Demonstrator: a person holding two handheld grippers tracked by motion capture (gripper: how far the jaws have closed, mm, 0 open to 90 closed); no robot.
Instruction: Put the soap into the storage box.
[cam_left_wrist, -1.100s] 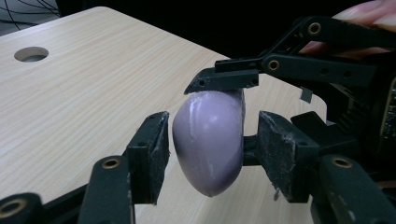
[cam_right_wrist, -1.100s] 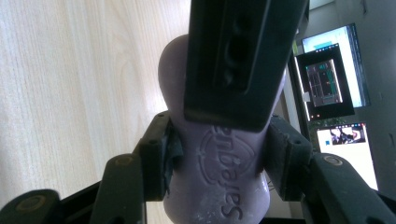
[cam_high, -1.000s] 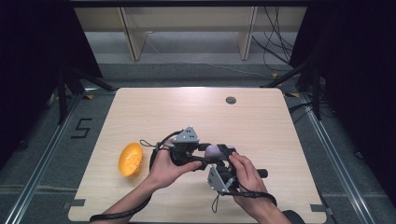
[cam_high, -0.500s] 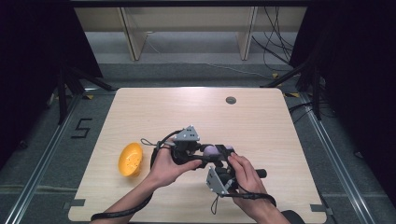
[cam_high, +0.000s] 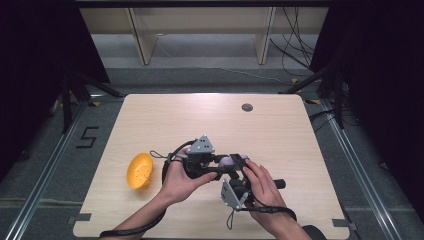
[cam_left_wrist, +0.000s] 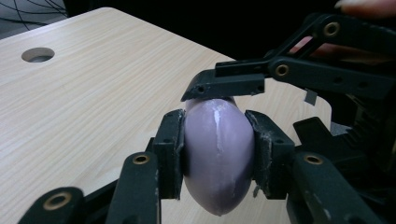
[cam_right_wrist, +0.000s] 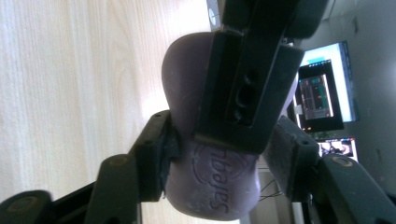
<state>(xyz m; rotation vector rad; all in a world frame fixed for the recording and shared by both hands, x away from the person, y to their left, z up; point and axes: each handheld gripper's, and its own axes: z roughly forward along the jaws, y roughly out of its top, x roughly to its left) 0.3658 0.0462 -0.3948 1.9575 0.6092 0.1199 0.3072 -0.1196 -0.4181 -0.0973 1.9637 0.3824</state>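
A purple bar of soap (cam_high: 226, 161) is held above the table's front middle, between both grippers. In the left gripper view the soap (cam_left_wrist: 217, 158) sits clamped between my left gripper's (cam_left_wrist: 217, 140) two black jaws. The other gripper's jaw presses on its top end. My right gripper (cam_right_wrist: 219, 154) is shut on the soap (cam_right_wrist: 210, 191), whose face has embossed lettering. The left gripper's jaw crosses in front of it. In the high view the left gripper (cam_high: 220, 164) reaches in from the left. The right gripper (cam_high: 234, 170) comes up from below.
An orange bowl (cam_high: 139, 170) lies tipped on the table (cam_high: 200, 120) left of the hands. A round cable hole (cam_high: 247, 107) sits at the back right. A black cylindrical piece (cam_high: 279, 183) lies right of the right hand. Dark frames and cables surround the table.
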